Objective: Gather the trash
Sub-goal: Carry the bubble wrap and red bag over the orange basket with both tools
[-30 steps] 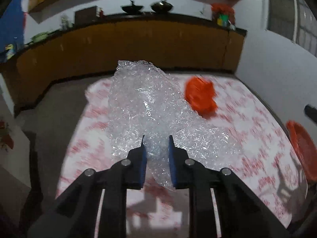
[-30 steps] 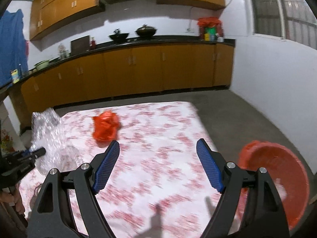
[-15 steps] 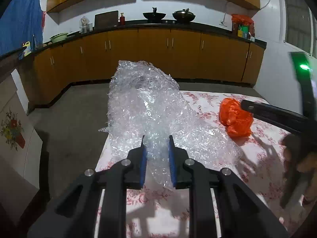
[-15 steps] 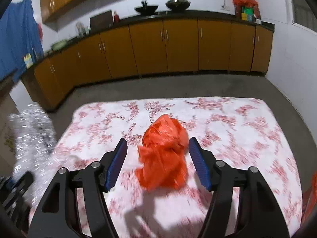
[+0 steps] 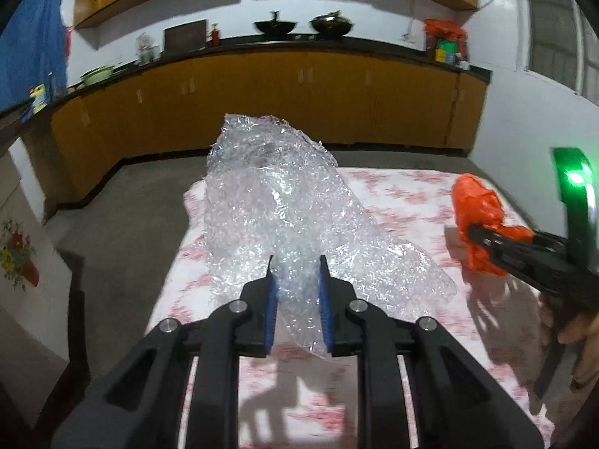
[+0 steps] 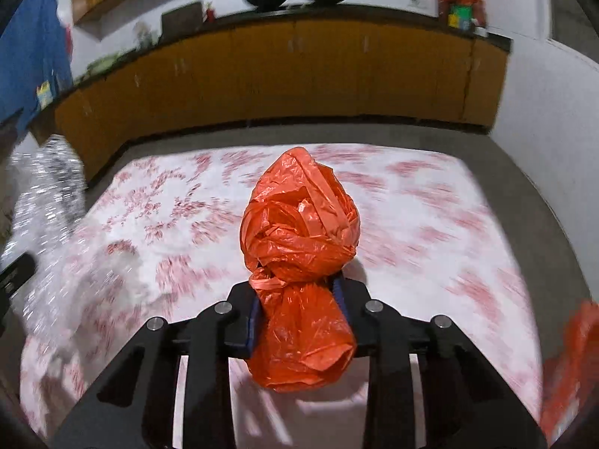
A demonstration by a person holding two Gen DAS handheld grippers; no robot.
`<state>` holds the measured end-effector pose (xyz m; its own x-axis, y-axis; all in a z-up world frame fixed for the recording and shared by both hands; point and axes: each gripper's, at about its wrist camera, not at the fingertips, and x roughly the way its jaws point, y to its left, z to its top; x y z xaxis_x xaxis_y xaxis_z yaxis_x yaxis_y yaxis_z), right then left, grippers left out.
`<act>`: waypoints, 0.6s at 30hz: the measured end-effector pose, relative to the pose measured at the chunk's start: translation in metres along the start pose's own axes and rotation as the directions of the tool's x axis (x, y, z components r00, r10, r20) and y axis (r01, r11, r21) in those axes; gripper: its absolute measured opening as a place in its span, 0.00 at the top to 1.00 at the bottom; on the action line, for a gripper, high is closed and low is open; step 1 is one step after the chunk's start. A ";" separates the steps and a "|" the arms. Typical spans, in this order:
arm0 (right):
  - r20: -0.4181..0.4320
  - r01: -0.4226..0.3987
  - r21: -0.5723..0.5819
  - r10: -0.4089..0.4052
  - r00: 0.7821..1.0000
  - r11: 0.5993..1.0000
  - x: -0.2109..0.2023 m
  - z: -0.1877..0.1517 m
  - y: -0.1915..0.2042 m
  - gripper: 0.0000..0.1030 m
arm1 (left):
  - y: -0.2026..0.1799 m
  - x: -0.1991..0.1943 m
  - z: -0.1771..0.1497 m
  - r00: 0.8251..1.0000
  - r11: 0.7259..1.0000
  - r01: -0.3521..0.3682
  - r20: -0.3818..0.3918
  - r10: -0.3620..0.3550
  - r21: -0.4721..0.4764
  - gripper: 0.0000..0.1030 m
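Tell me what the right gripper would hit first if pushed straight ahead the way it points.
Past the orange bag it already grips, the right gripper would probably meet the floral table cover; depth is unclear.

The bubble wrap (image 5: 284, 217) lies on the table (image 5: 393, 202), left of the plastic bag (image 5: 477, 205); cabinets (image 5: 262, 104) stand behind.

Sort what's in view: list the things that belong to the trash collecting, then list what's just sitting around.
Part of the job:
- bubble wrap, clamped in the left gripper
- orange plastic bag, clamped in the right gripper
- red basin, blurred at the table's right edge

Just lying about:
- floral tablecloth
- two woks on the counter
- blue cloth
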<state>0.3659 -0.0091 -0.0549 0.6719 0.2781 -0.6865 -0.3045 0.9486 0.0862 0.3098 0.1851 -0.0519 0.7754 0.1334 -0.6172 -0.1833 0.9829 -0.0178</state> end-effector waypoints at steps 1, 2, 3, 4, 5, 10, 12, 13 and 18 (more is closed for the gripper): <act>0.016 0.010 0.009 -0.010 1.000 1.000 -0.016 -0.005 -0.011 0.69 | -0.007 -0.005 0.000 1.000 1.000 0.013 0.007 -0.013 0.010 0.81; 0.033 0.027 0.013 -0.027 0.999 1.000 -0.033 -0.011 -0.021 0.69 | -0.014 -0.010 0.002 0.999 0.999 0.028 0.015 -0.028 0.020 0.81; 0.057 0.053 0.018 -0.054 0.997 0.998 -0.054 -0.018 -0.033 0.69 | -0.022 -0.016 0.003 0.999 0.999 0.042 0.023 -0.042 0.033 0.81; 0.073 0.073 0.027 -0.075 0.995 0.997 -0.071 -0.024 -0.043 0.69 | -0.031 -0.023 0.005 0.998 0.997 0.059 0.033 -0.061 0.047 0.81; 0.089 0.091 0.039 -0.094 0.992 0.995 -0.087 -0.030 -0.053 0.69 | -0.041 -0.029 0.005 0.996 0.995 0.074 0.040 -0.077 0.060 0.81; 0.171 0.216 0.133 -0.237 0.956 0.967 -0.176 -0.061 -0.099 0.69 | -0.089 -0.062 0.006 0.984 0.979 0.154 0.073 -0.165 0.132 0.81; 0.186 0.267 0.170 -0.297 0.937 0.949 -0.204 -0.075 -0.115 0.69 | -0.113 -0.078 0.004 0.976 0.968 0.187 0.083 -0.203 0.168 0.81; 0.188 0.287 0.186 -0.321 0.928 0.940 -0.215 -0.082 -0.123 0.69 | -0.121 -0.083 0.004 0.973 0.963 0.199 0.086 -0.216 0.180 0.81; 0.186 0.368 0.269 -0.423 0.887 0.890 -0.261 -0.110 -0.158 0.69 | -0.171 -0.111 -0.006 0.950 0.932 0.271 0.088 -0.299 0.241 0.81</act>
<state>0.1648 -0.2483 0.0312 0.8503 -0.1264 -0.5109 0.1577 0.9873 0.0182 0.2514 0.0012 0.0153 0.8447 -0.1558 -0.5120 0.1848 0.9828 0.0057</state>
